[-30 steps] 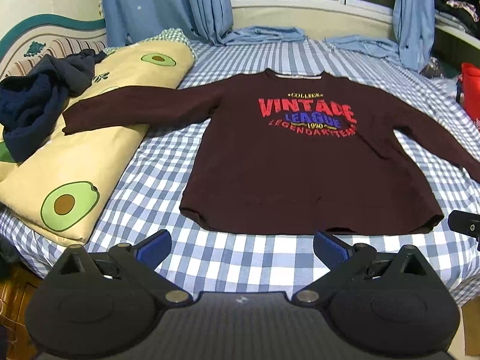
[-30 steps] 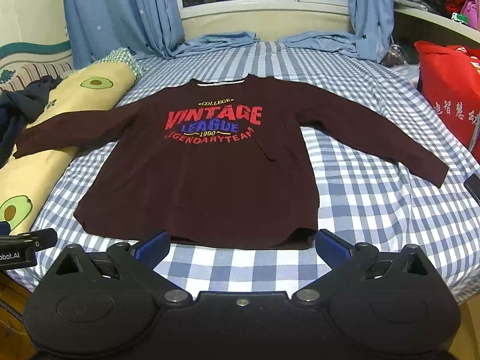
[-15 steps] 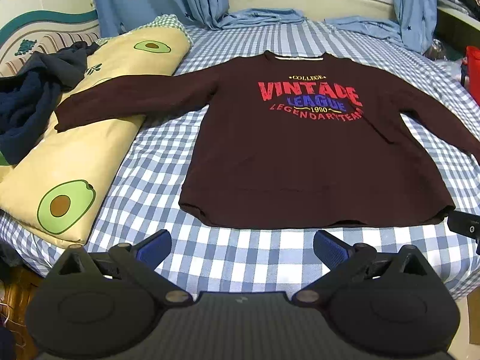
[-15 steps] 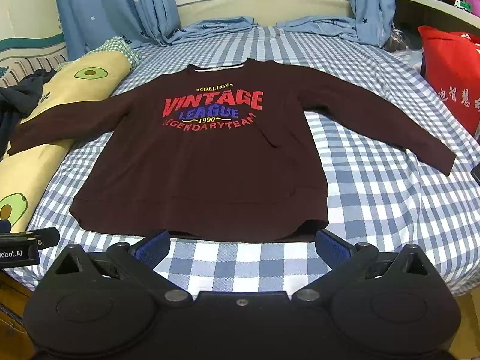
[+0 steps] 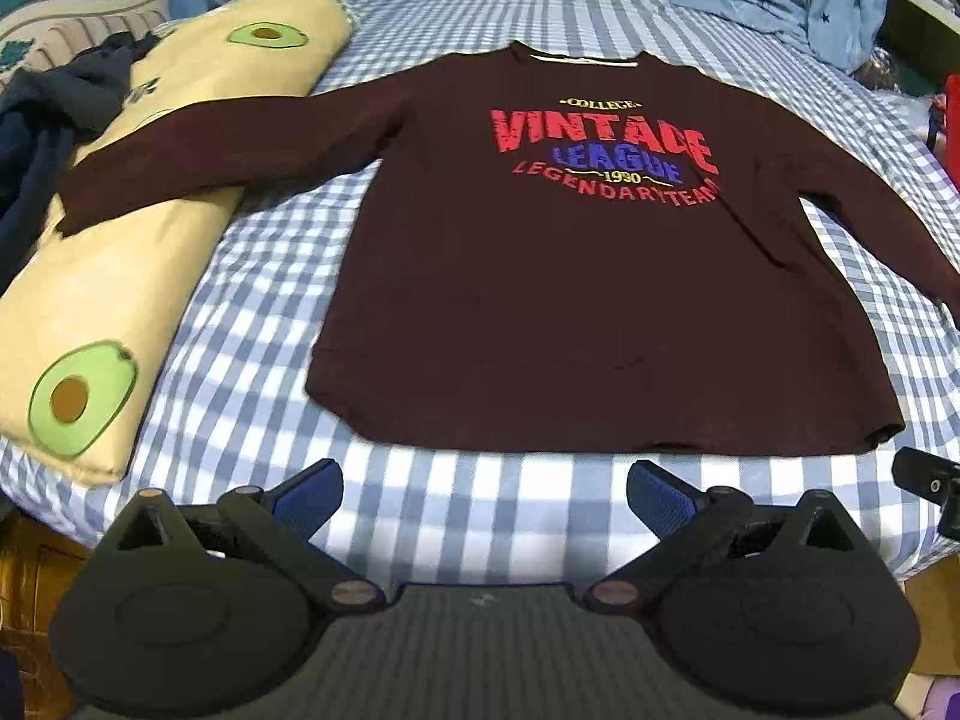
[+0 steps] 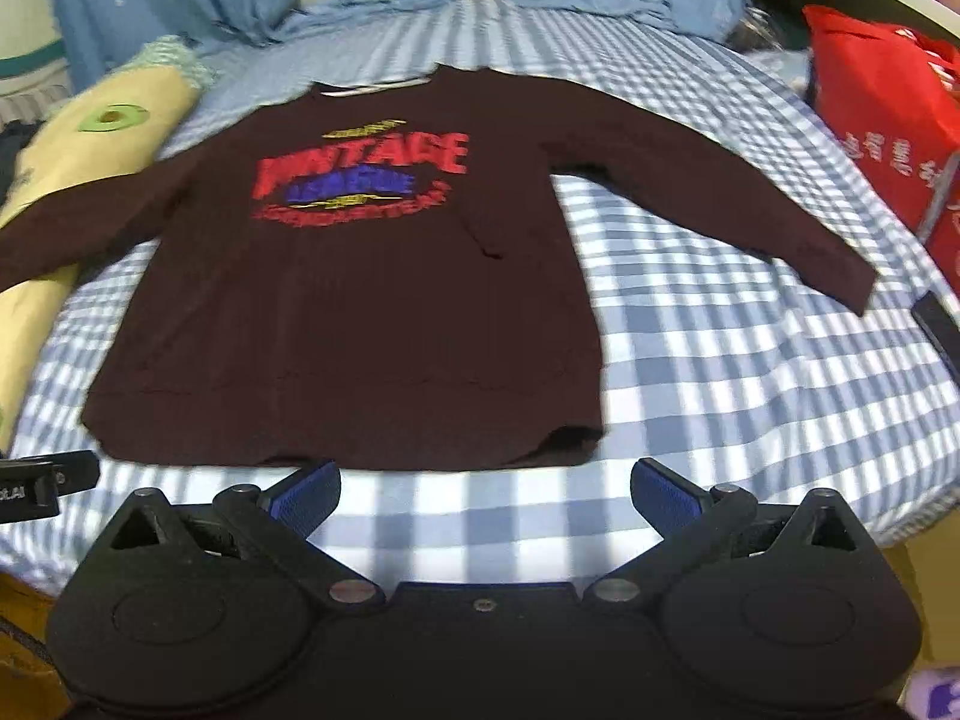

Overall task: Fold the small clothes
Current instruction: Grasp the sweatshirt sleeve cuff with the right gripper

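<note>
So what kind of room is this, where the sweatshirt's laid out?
Most likely a bedroom: the maroon sweatshirt lies on a bed with a blue checked sheet, an avocado-print pillow beside it, and blue curtains hang by the window behind.

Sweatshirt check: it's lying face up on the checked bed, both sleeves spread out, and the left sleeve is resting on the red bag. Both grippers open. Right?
Not quite. The sweatshirt's left sleeve rests on the avocado-print pillow, not the red bag, as the left wrist view shows. The rest holds: face up on the checked bed, sleeves spread, left gripper and right gripper open.
</note>
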`<state>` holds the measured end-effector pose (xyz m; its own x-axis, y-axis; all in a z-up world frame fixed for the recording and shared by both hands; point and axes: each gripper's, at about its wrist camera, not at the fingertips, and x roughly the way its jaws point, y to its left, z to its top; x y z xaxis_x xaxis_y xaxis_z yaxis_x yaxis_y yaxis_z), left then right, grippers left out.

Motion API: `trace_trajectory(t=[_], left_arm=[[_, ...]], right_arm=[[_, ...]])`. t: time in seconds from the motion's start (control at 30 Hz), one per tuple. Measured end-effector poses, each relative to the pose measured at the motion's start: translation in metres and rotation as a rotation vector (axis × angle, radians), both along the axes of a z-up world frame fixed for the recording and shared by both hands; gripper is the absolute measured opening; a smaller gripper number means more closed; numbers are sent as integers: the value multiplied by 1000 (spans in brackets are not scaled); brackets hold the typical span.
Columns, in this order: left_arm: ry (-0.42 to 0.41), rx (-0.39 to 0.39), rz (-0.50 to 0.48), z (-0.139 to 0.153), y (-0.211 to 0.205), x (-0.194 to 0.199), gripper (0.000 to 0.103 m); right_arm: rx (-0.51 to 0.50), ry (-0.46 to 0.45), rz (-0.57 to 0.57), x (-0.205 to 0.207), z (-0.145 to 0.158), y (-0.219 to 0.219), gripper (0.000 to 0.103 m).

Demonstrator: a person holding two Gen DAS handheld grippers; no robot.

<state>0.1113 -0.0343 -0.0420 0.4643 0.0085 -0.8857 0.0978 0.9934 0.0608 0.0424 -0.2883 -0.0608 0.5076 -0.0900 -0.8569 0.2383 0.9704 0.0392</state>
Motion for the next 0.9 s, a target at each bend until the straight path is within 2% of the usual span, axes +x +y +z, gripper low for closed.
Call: trace_trajectory(t=[0.13, 0.23, 0.37, 0.57, 0.7, 0.77, 0.83, 0.9], left_arm=[[-24, 11, -32, 6, -28, 31, 103], [-35, 17, -65, 8, -57, 59, 103], [-54, 61, -100, 3, -105, 101, 103], [-60, 71, -113, -9, -178, 164, 103], [-69, 59, -120, -20, -225, 202, 103], [-84, 50, -118, -27, -247, 220, 103], [-94, 36, -117, -37, -264, 236, 103], [-82, 39, -114, -50, -281, 252, 103]], right_arm=[[-37, 17, -91, 29, 11, -33, 103], [-27, -4, -138, 52, 18, -63, 103], [-15, -21, -185, 90, 14, -106, 103], [51, -18, -271, 143, -9, -180, 103], [92, -17, -358, 160, -31, -230, 103], [144, -42, -432, 160, -44, -256, 103], [218, -96, -546, 153, -62, -286, 103], [249, -125, -653, 143, -78, -307, 103]])
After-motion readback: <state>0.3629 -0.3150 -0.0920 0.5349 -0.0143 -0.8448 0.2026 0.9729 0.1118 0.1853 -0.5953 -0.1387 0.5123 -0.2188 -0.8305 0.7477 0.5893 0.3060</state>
